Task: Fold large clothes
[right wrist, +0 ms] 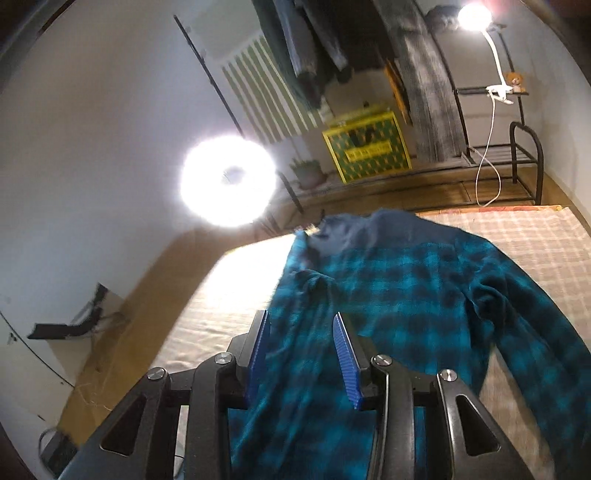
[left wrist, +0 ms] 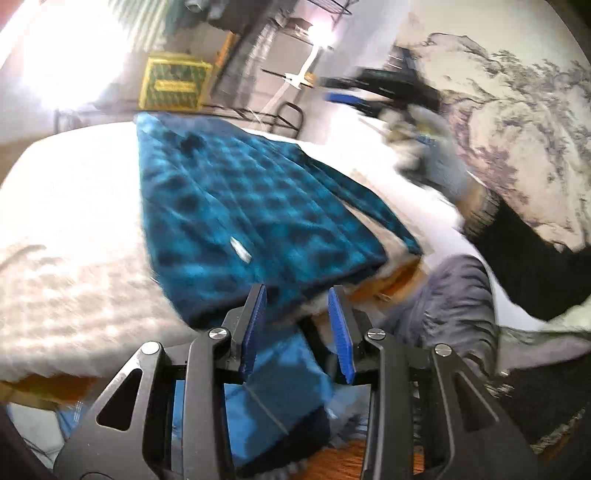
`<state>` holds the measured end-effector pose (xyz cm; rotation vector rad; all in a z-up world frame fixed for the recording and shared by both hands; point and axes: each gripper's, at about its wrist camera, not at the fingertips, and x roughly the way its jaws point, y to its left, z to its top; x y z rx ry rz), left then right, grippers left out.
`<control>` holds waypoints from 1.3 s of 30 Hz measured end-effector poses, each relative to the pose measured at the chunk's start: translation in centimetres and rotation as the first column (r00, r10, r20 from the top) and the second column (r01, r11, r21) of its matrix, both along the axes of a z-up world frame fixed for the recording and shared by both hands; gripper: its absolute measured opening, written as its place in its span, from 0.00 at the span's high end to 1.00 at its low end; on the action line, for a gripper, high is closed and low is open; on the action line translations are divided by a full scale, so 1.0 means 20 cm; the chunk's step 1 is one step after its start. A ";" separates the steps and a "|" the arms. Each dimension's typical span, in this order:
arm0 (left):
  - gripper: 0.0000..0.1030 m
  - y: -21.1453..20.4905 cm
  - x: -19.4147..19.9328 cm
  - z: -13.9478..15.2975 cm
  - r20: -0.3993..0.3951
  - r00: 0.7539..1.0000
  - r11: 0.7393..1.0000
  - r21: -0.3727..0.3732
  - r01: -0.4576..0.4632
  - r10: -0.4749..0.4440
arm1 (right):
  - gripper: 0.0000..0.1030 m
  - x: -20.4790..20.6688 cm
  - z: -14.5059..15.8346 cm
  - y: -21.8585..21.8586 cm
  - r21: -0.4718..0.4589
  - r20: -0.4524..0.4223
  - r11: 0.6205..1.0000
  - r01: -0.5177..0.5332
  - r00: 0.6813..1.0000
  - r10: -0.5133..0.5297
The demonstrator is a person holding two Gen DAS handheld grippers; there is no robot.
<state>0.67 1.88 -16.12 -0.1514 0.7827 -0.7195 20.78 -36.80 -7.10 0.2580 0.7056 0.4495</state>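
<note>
L gripper [left wrist: 297, 295] agape, empty, plaid shirt [left wrist: 236, 206] just ahead; R gripper [right wrist: 301, 321] agape over shirt.

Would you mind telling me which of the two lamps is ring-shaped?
The floor-standing ring light left of the yellow patterned box; the white clip-on lamp has a round bulb head.

One plaid shirt [right wrist: 406, 302] lies at 12 o'clock on one bed [right wrist: 535, 236], with two grippers [left wrist: 297, 299] [right wrist: 301, 325], one yellow box [right wrist: 367, 147] at 1 o'clock, one ring light [right wrist: 228, 180] at 11, and one lamp [right wrist: 474, 16].
</note>
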 end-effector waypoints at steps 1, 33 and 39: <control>0.67 0.00 0.04 0.00 0.003 1.000 1.000 0.014 -0.018 0.018 | 0.63 -0.08 0.03 -0.03 0.015 0.016 1.000 0.005 1.000 -0.005; 0.75 -0.51 0.39 -0.27 -0.099 0.994 0.990 0.123 0.065 -0.053 | 0.46 -0.80 -0.29 -1.17 -0.089 -0.065 0.906 0.415 0.905 -0.421; 0.75 -0.62 0.35 -0.15 -0.073 0.994 0.994 0.063 0.086 -0.081 | 0.44 -0.93 -0.47 -1.58 -0.100 -0.162 0.827 0.554 0.811 -0.563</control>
